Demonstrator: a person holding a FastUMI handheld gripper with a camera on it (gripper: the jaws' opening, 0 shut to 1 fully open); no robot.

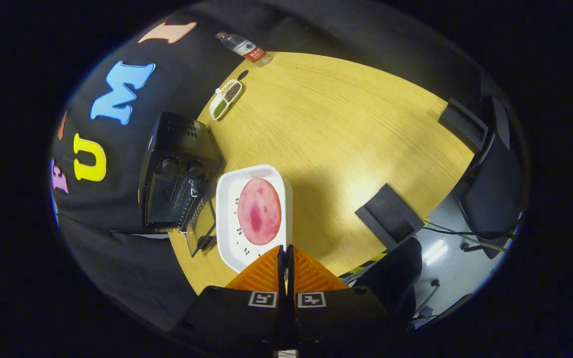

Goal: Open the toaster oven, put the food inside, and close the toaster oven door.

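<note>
Just ahead of the tongs [285,251], a white tray [227,199] on the wooden table [346,129], its near rim right at the fingertips, seemingly gripped there. Fingers pressed together, only a thin dark slit between them, pinching the tray's near edge as far as can be told, though the contact itself hidden under the tips. On the tray, a round pink slice of food [259,211], flat, a darker blotch near its middle, a few small dark specks scattered around it; beyond the fingertips, slightly to their left. Further left of the tray, just beside it, the black toaster oven [177,174], lying at the table's edge against the dark booth wall, two knobs on its front, its glass door [201,226] dropped open and reaching toward the tray's left side, wire rack visible inside. Far beyond the fingers, past the oven, a small white two-part dish [225,99] with dark and green contents, and beyond that a plastic water bottle [243,48] lying on its side at the table's far edge. Right of the fingers, well apart from the tray, a dark flat block [388,216] at the table's near edge.
</note>
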